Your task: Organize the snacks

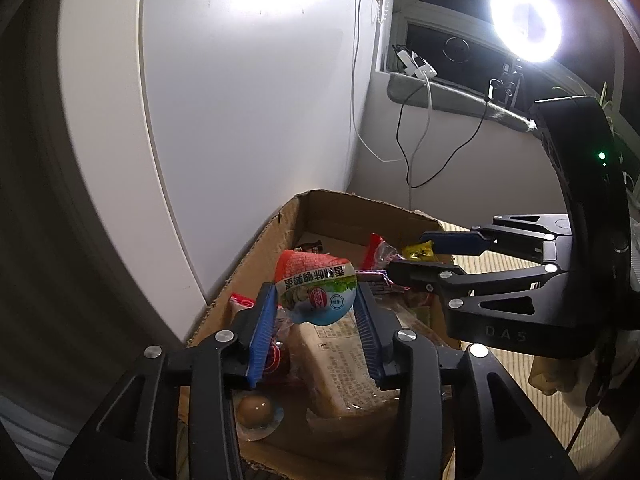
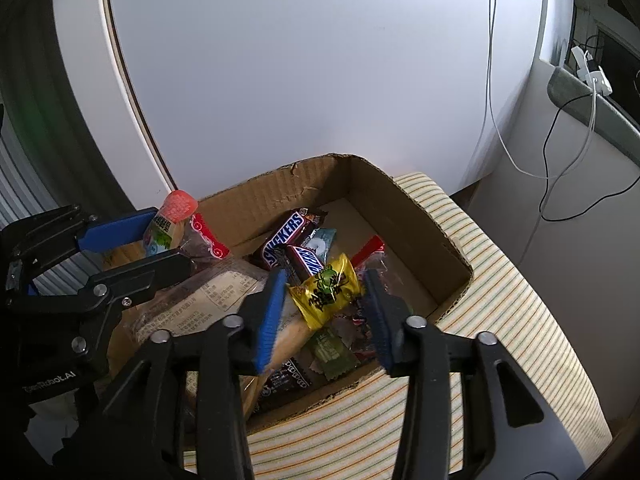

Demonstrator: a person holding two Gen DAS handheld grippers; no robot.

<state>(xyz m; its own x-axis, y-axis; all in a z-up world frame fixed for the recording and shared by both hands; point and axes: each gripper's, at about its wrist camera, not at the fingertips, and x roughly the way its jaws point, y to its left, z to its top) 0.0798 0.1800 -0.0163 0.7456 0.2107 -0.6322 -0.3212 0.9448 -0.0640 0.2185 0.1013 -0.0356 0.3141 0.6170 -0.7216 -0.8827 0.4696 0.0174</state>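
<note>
We hold the left tool closed on a red and teal egg packet, gripped between its blue pads above the cardboard box. Our right tool pinches a yellow candy wrapper between its pads, over the same box. Just past the right tool lie two Snickers bars; below the left tool sits a large wrapped bread pack. The box rests on a striped cloth.

ring light, dangling cables, striped cloth, white panel
</note>
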